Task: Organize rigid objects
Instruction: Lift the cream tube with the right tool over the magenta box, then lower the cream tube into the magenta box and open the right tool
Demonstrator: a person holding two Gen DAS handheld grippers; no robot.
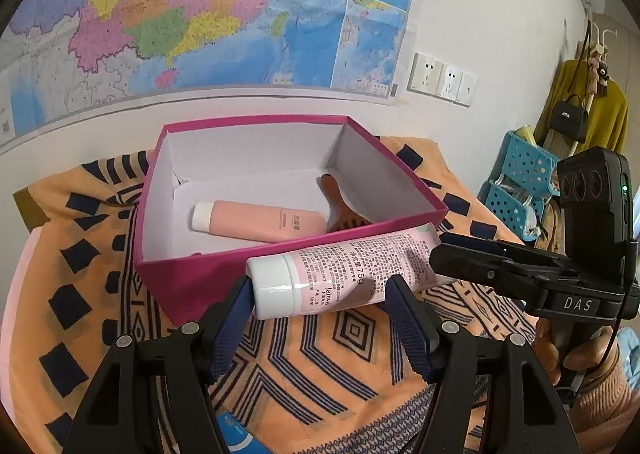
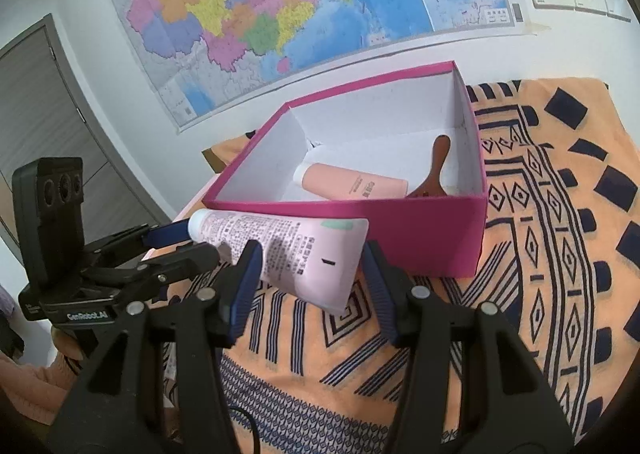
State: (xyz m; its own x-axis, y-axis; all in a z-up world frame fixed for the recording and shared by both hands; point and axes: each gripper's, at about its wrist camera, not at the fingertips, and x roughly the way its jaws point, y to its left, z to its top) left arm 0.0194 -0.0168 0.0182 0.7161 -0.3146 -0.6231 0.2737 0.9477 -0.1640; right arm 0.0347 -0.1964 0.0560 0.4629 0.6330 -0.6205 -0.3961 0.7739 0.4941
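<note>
Both grippers, left and right, jaws spread, straddle the tube unclamped. Tube sits against the box front wall; bottle and brush inside.

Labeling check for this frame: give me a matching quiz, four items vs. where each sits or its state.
Items:
1. salmon tube
2. wooden brush
3. pale pink tube
4. pink box

Places/states:
A. outside the box, between both sets of jaws
B. open, on the patterned cloth
C. lying on the box floor, white cap toward the left wall
D. in the box, against its right wall

Pairs: 1-C, 2-D, 3-A, 4-B
</note>
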